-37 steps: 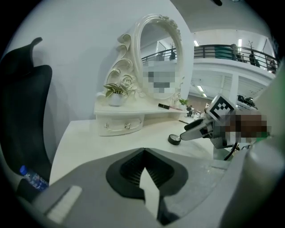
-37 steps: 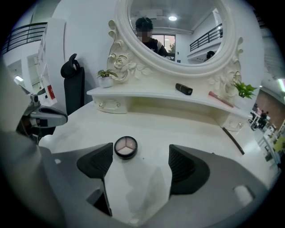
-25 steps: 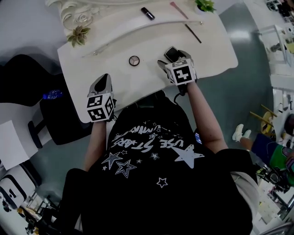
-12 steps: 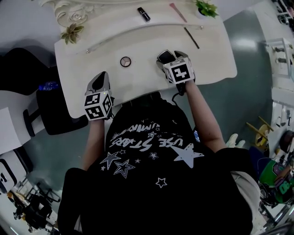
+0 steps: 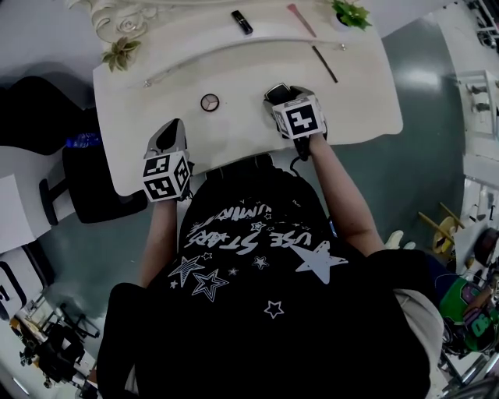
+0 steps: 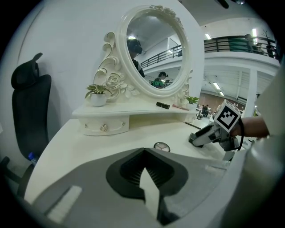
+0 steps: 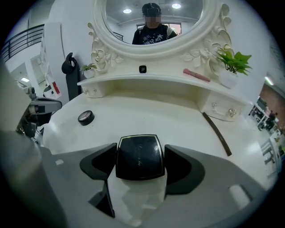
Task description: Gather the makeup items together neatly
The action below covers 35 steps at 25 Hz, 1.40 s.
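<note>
Closing on a black square compact (image 7: 139, 160), the right gripper (image 7: 140, 151) has just been narrowing its jaws. The pads now seem to meet the compact's left and right edges. The compact lies flat on the white table (image 5: 242, 70), near its front edge, right of centre.

The compact looks light and rigid. Its glossy lid is probably slippery, and whatever is inside may crack if dropped. The two straight side edges look like the best hold, gripped squarely and kept level so that it cannot twist out.

The left gripper (image 6: 143, 151) hovers over the table's front left, its jaws together and empty. A small round pot (image 5: 209, 101) sits between the two grippers, apart from both. A thin dark stick (image 5: 326, 64) lies well off to the right.

The tabletop is smooth and shiny, so items should slide on it easily. A raised shelf (image 7: 147, 80) at the back carries a lipstick (image 5: 241, 22) and a pink stick (image 5: 301, 20), with a plant (image 5: 351, 12) at its right end. An ornate oval mirror (image 6: 153, 49) rises behind the shelf. A black chair (image 6: 29, 107) stands to the left, on a grey-green floor (image 5: 421, 62).
</note>
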Each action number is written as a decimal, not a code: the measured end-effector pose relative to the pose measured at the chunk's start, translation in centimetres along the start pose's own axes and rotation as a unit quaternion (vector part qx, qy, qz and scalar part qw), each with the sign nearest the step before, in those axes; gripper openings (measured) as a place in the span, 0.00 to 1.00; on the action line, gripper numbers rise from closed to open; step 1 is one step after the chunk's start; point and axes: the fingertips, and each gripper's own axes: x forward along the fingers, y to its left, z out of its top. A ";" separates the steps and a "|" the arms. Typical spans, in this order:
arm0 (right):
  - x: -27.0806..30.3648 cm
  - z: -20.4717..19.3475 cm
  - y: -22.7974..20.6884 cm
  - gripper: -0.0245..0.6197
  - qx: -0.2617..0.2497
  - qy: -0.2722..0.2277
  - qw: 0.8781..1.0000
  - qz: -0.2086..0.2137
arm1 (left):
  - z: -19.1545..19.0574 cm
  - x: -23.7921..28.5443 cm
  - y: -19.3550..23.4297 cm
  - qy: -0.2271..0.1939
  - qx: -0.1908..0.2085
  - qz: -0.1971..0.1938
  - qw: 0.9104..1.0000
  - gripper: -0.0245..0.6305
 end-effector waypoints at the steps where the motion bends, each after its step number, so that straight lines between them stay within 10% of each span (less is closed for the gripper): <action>1: -0.1 0.0 -0.1 0.60 0.004 0.000 1.000 -0.004 | 0.0 0.0 0.0 0.000 0.001 -0.001 1.000 0.04; 35: 0.9 5.1 5.8 0.60 0.152 -0.066 0.980 -0.106 | -0.4 -1.5 5.5 0.006 0.056 -0.090 0.994 0.04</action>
